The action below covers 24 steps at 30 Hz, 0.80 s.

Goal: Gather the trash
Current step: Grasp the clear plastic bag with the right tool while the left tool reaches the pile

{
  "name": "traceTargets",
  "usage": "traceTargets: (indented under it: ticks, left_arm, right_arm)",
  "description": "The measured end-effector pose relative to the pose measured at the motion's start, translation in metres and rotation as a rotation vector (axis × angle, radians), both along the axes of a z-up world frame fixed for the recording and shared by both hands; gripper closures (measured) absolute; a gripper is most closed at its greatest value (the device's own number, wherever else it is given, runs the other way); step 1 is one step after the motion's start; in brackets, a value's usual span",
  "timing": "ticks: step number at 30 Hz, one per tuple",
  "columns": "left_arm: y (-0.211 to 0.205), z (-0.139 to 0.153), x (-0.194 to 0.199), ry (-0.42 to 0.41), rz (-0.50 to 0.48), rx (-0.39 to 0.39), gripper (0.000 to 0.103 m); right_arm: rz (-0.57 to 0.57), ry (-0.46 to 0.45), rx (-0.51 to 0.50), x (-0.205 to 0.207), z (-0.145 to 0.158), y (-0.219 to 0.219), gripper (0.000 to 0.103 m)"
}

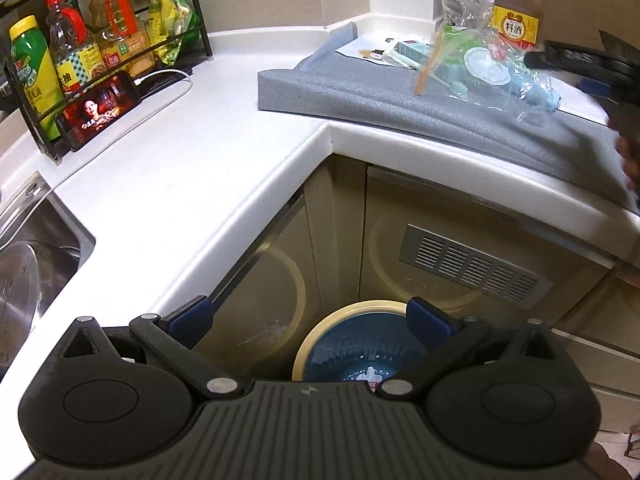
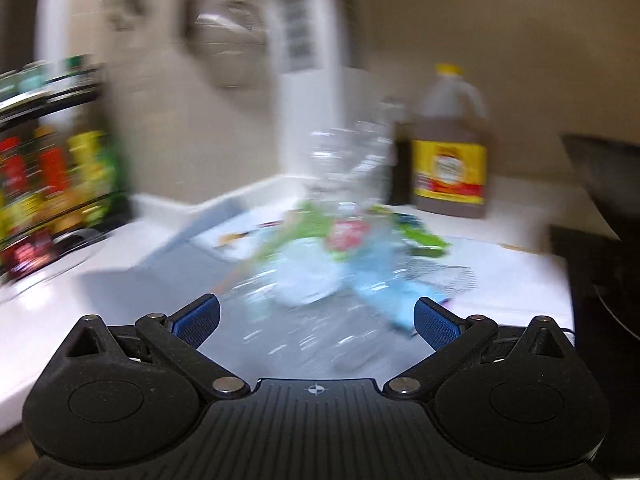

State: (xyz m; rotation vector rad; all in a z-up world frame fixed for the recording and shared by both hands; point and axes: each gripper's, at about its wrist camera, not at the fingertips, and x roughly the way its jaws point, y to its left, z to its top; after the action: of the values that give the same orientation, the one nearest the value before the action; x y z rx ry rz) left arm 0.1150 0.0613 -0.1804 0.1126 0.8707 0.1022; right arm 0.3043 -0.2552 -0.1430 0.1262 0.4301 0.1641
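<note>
clearly the crumpled clear plastic wrap on the grey mat looks light, flimsy and slippery, best pinched at a bunched fold, while the right gripper and the left gripper both gape wide and empty.

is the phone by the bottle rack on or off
On: the phone, leaning against the rack, shows a lit picture on its screen.

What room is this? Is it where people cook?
Most likely a home kitchen. A steel sink is set into the white L-shaped countertop, a black wire rack of sauce and oil bottles stands on it, and a big brown cooking-wine jug with a yellow label sits in the corner.
</note>
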Motion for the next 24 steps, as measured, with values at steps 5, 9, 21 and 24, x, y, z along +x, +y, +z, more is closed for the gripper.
traceTargets:
  ticks: [5, 9, 21, 24]
  left_arm:
    - [0.005, 0.001, 0.001, 0.006, 0.015, 0.012, 0.0]
    - [0.005, 0.006, 0.005, -0.006, 0.009, 0.018, 0.0]
    - [-0.032, 0.035, 0.047, -0.109, -0.086, 0.045, 0.0]
    - [-0.046, 0.047, 0.076, -0.148, -0.111, 0.042, 0.0]
  right_arm:
    - [-0.053, 0.0, -0.008, 0.05, -0.015, -0.003, 0.0]
    - [0.001, 0.106, 0.03, 0.078, -0.028, -0.004, 0.009]
    - [-0.008, -0.023, -0.02, -0.031, -0.006, -0.031, 0.089]
    - [-0.067, -0.029, -0.069, -0.058, -0.013, -0.047, 0.089]
